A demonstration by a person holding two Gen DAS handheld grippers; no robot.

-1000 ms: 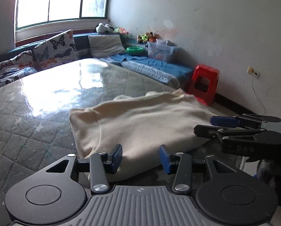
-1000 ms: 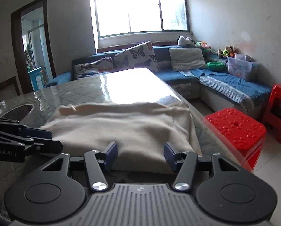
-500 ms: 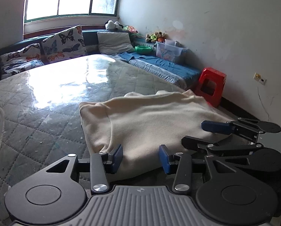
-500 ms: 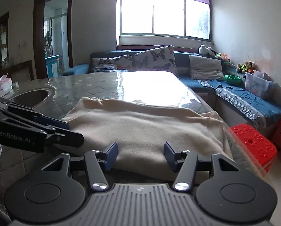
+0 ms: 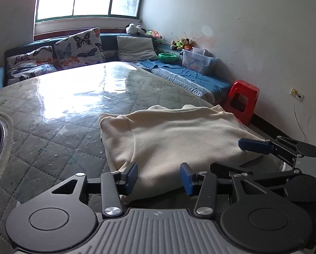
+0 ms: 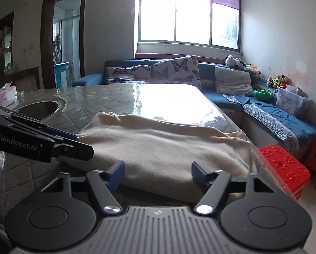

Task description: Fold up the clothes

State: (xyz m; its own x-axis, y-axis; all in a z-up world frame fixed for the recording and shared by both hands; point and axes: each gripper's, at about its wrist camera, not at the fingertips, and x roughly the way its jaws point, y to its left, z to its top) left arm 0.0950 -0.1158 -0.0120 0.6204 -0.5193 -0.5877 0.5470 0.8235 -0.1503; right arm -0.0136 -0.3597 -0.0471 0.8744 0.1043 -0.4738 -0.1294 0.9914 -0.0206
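Both grippers hang just short of the near hem of the cream garment (image 5: 175,139), which lies flat in a rough folded rectangle at the near right corner of the quilted bench (image 5: 52,131). Over the last second the views have swung: the left camera has panned so the garment sits more to its right, the right camera has lifted to take in the whole window, and the right gripper's jaws have opened wider. I read that as lining up to pinch the hem for another fold, not yet begun.

On the left, the left gripper (image 5: 157,176) has its jaws spread, empty, the hem lying between and just beyond them. Its view alone shows the sleeve seam on the garment's left side and the wall socket (image 5: 296,94).

On the right, the right gripper (image 6: 158,176) is also spread wide and holds nothing. Its view alone shows the metal basin (image 6: 38,108), the tissue box (image 6: 4,96), the doorway (image 6: 63,42) and the nearer red stool (image 6: 283,169) beside the bench.
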